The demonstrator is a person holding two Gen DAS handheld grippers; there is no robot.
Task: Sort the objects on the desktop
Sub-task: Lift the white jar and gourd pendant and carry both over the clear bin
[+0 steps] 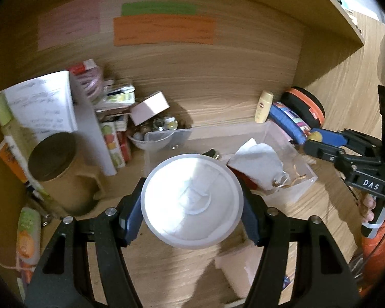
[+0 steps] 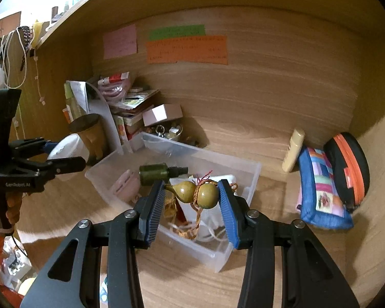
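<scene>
Scene: a cluttered wooden desk alcove, a clear bin [image 2: 249, 177] lying at mid-desk, paper notes stuck on the far wall.
Left gripper [image 1: 192, 213]: clamped on a white round tub [image 1: 192, 202], one finger on each side of its rim, held just above the bin's near-left corner.
Right gripper [image 2: 192, 200]: closed on a small brown gourd charm [image 2: 195, 192], its braided cord [image 2: 190, 228] trailing down into the bin.
Gourd: pinched sideways between the blue pads [image 2: 228, 215], hanging over the middle of the bin.
Bin contents: a dark green bottle [image 2: 156, 172], a pink case [image 2: 123, 184], white paper or cloth [image 1: 259, 164].
Step in hand: by appearance, both hands carry items for sorting, and the gourd looks poised for its drop.
Next move: the right jaws would likely need to part over the bin so the gourd falls clear of the bottle; the tub probably wants lowering level into free space at the left end, or beside the bin.
</scene>
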